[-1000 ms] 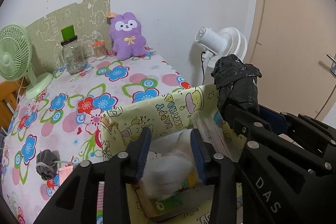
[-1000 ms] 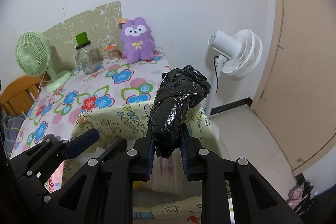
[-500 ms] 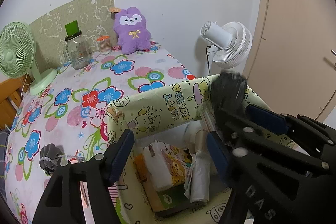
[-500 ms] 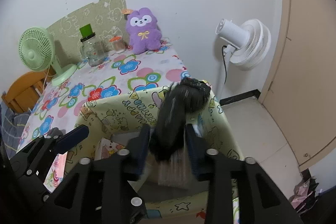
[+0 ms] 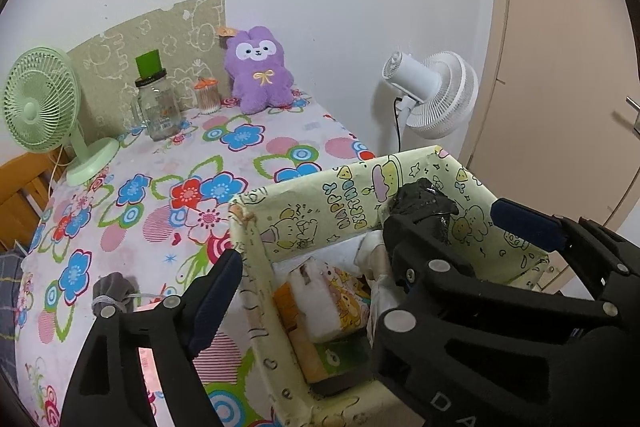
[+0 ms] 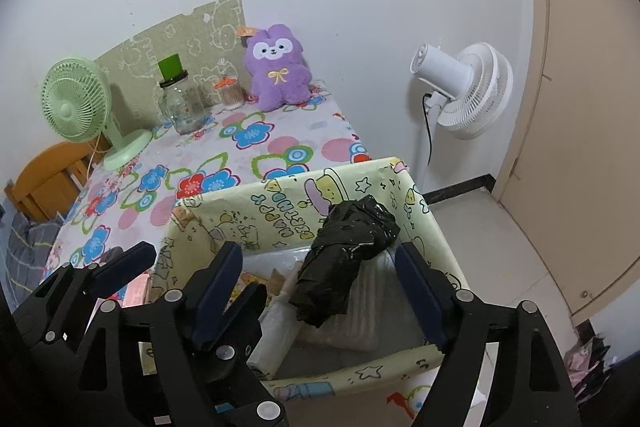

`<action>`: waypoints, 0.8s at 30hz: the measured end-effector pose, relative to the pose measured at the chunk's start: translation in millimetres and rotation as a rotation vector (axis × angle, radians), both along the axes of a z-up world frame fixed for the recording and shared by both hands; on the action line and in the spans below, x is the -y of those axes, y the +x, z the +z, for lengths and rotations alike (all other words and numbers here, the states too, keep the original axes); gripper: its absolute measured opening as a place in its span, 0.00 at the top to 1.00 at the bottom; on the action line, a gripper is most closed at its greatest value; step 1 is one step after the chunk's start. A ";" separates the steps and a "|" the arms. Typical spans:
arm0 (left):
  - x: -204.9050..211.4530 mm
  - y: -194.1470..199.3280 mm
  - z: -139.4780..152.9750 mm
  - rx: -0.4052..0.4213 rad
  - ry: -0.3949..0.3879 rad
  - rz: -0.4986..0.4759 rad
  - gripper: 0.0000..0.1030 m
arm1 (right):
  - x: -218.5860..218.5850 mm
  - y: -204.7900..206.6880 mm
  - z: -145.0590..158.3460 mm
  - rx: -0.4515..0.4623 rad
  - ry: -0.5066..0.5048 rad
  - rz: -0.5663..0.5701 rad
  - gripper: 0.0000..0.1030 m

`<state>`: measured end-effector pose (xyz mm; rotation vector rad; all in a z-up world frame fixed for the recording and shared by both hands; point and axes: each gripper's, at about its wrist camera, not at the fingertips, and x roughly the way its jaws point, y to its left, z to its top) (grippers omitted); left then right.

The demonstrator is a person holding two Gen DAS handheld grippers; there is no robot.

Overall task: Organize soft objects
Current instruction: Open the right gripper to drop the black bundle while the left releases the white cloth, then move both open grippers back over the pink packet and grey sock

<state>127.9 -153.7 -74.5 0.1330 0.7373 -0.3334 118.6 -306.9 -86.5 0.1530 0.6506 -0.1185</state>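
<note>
I am holding my left gripper (image 5: 316,291) and right gripper (image 6: 320,285) side by side, both tilting downward, jaws having just been opening wide, pads gripping nothing.

Box (image 6: 436,227) on near right edge of bench (image 6: 280,143); bag bundle (image 6: 344,259) inside, right; tissue pack (image 5: 328,299) inside, left. Plush (image 6: 278,67), jar (image 6: 180,103), desk fan (image 6: 80,99) along far side. Standing fan (image 6: 468,87) right of bench.
</note>
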 end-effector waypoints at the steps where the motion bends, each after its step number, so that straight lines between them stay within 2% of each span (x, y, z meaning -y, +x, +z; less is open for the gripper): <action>1: -1.7 -1.4 1.3 0.003 -0.002 0.000 0.17 | -2.5 -2.0 1.9 0.006 -0.008 -0.002 0.18; 14: -30.3 -23.1 20.4 0.052 -0.038 0.027 0.06 | -31.5 -22.1 21.9 0.074 -0.041 0.025 0.03; 24: -56.4 -40.0 35.7 0.101 -0.055 0.066 0.00 | -57.3 -38.8 36.8 0.123 -0.059 0.057 0.00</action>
